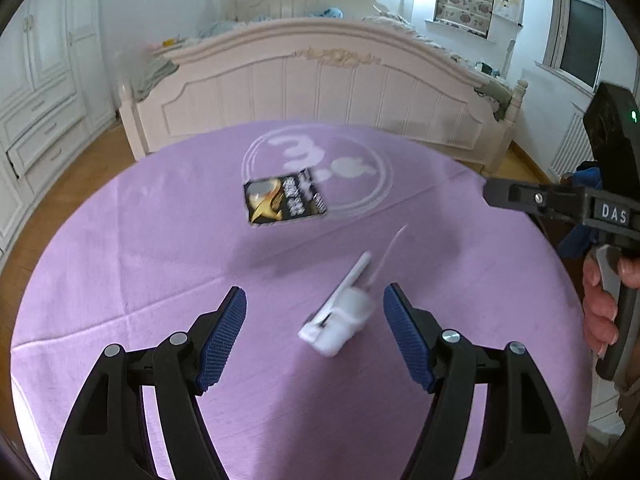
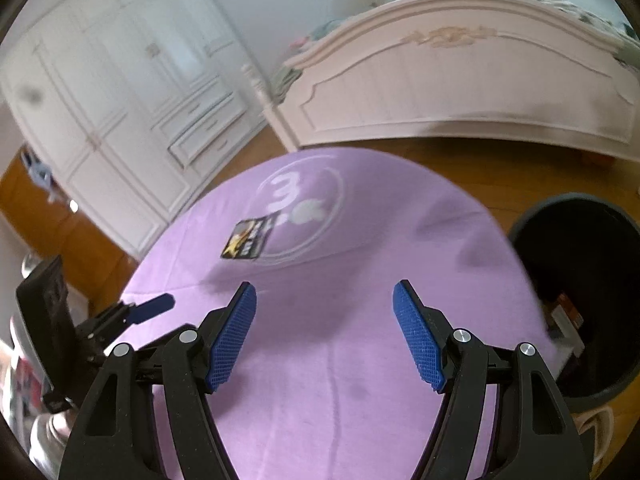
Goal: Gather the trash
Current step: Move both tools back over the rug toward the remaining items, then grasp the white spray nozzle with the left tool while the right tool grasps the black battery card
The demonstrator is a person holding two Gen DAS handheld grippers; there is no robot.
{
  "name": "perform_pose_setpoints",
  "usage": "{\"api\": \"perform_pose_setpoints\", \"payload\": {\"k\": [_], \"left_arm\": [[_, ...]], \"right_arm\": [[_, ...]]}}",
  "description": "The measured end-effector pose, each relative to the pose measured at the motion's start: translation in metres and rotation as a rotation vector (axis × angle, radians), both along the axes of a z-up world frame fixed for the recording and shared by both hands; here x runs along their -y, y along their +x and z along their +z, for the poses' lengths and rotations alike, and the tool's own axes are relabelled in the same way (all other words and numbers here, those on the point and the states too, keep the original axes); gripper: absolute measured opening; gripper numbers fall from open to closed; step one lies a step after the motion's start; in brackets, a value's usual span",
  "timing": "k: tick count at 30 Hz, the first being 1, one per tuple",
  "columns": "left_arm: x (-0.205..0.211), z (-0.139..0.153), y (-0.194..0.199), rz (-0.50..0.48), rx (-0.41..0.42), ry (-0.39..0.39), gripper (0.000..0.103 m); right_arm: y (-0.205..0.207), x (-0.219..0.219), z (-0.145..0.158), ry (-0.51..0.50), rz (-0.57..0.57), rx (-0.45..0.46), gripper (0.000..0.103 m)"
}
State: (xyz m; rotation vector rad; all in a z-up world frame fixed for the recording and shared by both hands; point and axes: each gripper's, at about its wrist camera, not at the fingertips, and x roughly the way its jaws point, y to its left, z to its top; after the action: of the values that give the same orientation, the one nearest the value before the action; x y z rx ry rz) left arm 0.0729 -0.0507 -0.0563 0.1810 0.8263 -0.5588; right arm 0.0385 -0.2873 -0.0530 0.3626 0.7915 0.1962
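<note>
A white crumpled wrapper (image 1: 340, 320) with a thin strip sticking out lies on the purple tablecloth (image 1: 120, 272). It sits just ahead of my left gripper (image 1: 315, 292), nearer the right finger and touching neither pad; that gripper is open. Farther back lies a black and gold snack packet (image 1: 286, 200), also visible from the right wrist (image 2: 248, 240). My right gripper (image 2: 325, 287) hangs open over bare cloth with nothing between its fingers. A dark round trash bin (image 2: 532, 224) stands beside the table on the right, with some packaging inside.
A pale bed footboard (image 1: 320, 92) stands behind the table, and white wardrobes (image 2: 120, 100) line the left wall. Wooden floor surrounds the table. A person's hand (image 1: 600, 300) holds the right gripper at the right edge of the left wrist view.
</note>
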Motion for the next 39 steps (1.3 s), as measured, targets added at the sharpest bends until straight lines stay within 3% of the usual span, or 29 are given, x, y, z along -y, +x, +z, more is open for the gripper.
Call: {"api": "perform_pose_setpoints", "payload": {"k": [7, 8, 10, 14, 17, 19, 27, 31, 34, 39], "left_arm": [[0.006, -0.013, -0.002, -0.076, -0.017, 0.037, 0.068], [0.008, -0.015, -0.002, -0.084, -0.021, 0.045, 0.059], [0.009, -0.016, -0.002, -0.085, -0.013, 0.057, 0.056], [0.003, -0.016, 0.005, -0.054, -0.014, 0.046, 0.037], [-0.006, -0.015, 0.009, -0.029, -0.024, 0.026, 0.031], [-0.014, -0.015, 0.011, -0.002, -0.031, 0.012, 0.031], [-0.056, -0.013, 0.016, 0.107, -0.065, -0.086, 0.029], [-0.071, -0.012, 0.017, 0.135, -0.072, -0.119, 0.028], [-0.078, -0.011, 0.020, 0.148, -0.080, -0.140, 0.028], [-0.081, -0.011, 0.023, 0.160, -0.084, -0.154, 0.028]], "right_arm": [[0.024, -0.031, -0.006, -0.046, 0.063, -0.030, 0.071], [0.027, -0.036, -0.007, -0.051, 0.067, -0.033, 0.071], [0.035, -0.044, -0.009, -0.071, 0.083, -0.042, 0.071], [0.054, -0.059, -0.011, -0.108, 0.111, -0.057, 0.071], [0.070, -0.072, -0.013, -0.135, 0.136, -0.071, 0.071], [0.082, -0.083, -0.014, -0.161, 0.148, -0.073, 0.084], [0.126, -0.137, -0.032, -0.303, 0.212, -0.131, 0.084], [0.136, -0.163, -0.039, -0.426, 0.217, -0.102, 0.085], [0.137, -0.171, -0.039, -0.430, 0.241, -0.067, 0.065], [0.136, -0.166, -0.037, -0.382, 0.248, -0.065, 0.061]]}}
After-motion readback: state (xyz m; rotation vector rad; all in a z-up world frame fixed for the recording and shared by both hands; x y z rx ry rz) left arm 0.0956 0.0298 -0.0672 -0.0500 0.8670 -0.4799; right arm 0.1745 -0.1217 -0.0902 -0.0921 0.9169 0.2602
